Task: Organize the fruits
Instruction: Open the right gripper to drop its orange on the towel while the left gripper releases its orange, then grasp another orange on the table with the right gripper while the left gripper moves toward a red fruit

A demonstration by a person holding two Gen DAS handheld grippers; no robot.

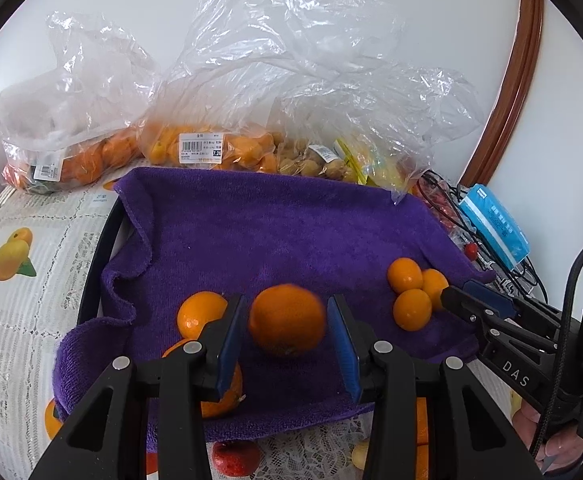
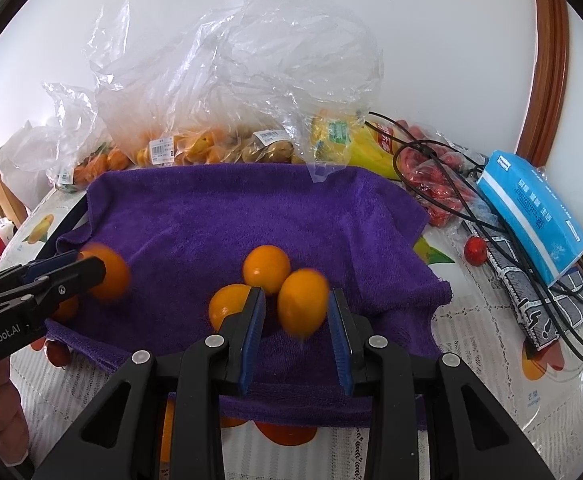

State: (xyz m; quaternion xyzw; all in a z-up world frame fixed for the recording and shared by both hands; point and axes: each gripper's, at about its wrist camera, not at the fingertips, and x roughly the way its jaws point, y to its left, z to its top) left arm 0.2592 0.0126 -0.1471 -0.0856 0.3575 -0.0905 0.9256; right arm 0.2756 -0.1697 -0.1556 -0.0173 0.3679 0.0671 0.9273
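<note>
A purple towel [image 1: 251,232] covers a tray. In the left wrist view my left gripper [image 1: 287,332] is open, and a blurred orange [image 1: 287,322] lies between its fingers without touching the pads. Two more oranges [image 1: 199,314] lie at its left finger. Three small yellow-orange fruits [image 1: 411,292] cluster at the towel's right. In the right wrist view my right gripper [image 2: 295,320] is open around one blurred small fruit [image 2: 302,306], with two others [image 2: 266,268] beside it. The left gripper [image 2: 71,276] also shows there, at the orange [image 2: 111,276].
Clear plastic bags of oranges and other fruit [image 1: 211,148] stand behind the towel. Bananas [image 2: 355,144], red fruit in a bag [image 2: 435,184], black cables [image 2: 491,216] and a blue tissue pack [image 2: 531,208] lie at the right. The fruit-print tablecloth [image 1: 19,280] holds loose fruit near the front.
</note>
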